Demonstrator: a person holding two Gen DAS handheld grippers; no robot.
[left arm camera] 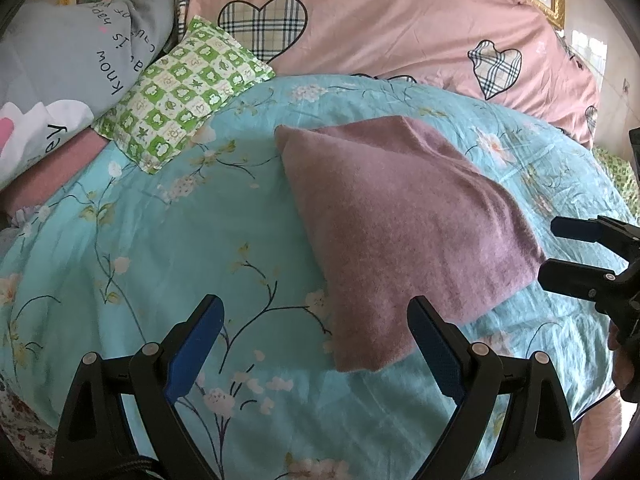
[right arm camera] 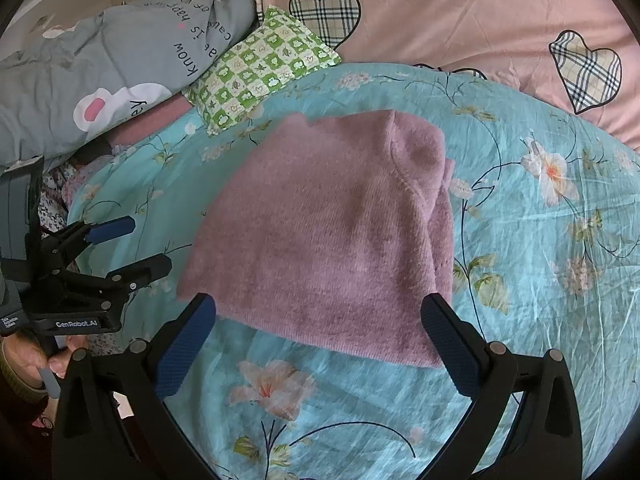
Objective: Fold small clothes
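Observation:
A mauve knitted garment (left arm camera: pixel 404 220) lies folded into a compact block on the turquoise floral bed sheet (left arm camera: pixel 160 240). It also shows in the right wrist view (right arm camera: pixel 328 232), with a folded layer along its right side. My left gripper (left arm camera: pixel 316 312) is open and empty, just in front of the garment's near left corner. My right gripper (right arm camera: pixel 320 312) is open and empty, its jaws standing either side of the garment's near edge. Each gripper shows in the other's view, the right one (left arm camera: pixel 556 248) and the left one (right arm camera: pixel 148 244), both open.
A green checked pillow (left arm camera: pixel 180 96), a grey printed pillow (left arm camera: pixel 68 64) and a pink quilt with plaid hearts (left arm camera: pixel 400 28) lie at the head of the bed. The sheet in the right wrist view (right arm camera: pixel 540 260) spreads wide to the garment's right.

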